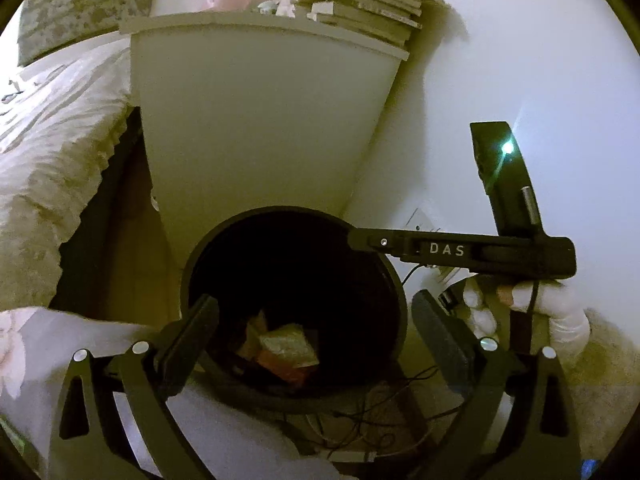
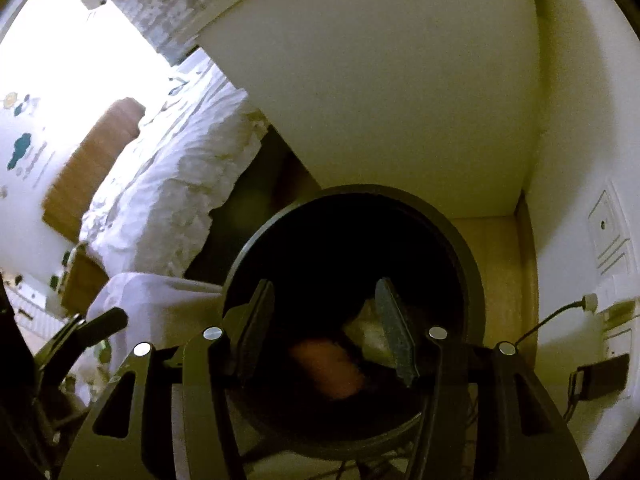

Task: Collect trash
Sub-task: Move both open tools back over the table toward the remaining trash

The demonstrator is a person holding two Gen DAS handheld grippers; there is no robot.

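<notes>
Beside a bed covered in rumpled pale bedding (image 1: 60,148), a tall white cabinet side panel (image 1: 256,128) is rising behind a round black waste bin (image 1: 294,220), which is standing on the floor just in front of the panel's foot. A stack of flat grey-green boards (image 1: 360,0) is lying on top of the cabinet. The white wall (image 2: 580,120) to the right is carrying a pale socket plate (image 2: 608,228), and thin black cables (image 1: 380,416) are trailing across the floor below the bin.

Both grippers are pointing down into the bin's dark mouth. The left gripper (image 1: 316,332) is holding its jaws spread wide, with nothing between the pads. The right gripper (image 2: 326,328) is holding its jaws partly spread over the bin's opening, gripping nothing. In the left wrist view, a white-gloved hand (image 1: 520,312) is gripping the right gripper's handle beside the bin.

The trash is lying at the bottom of the bin: a crumpled yellowish wrapper (image 1: 286,346) is sitting on a reddish-orange piece (image 2: 328,368), both resting well below the fingertips.
</notes>
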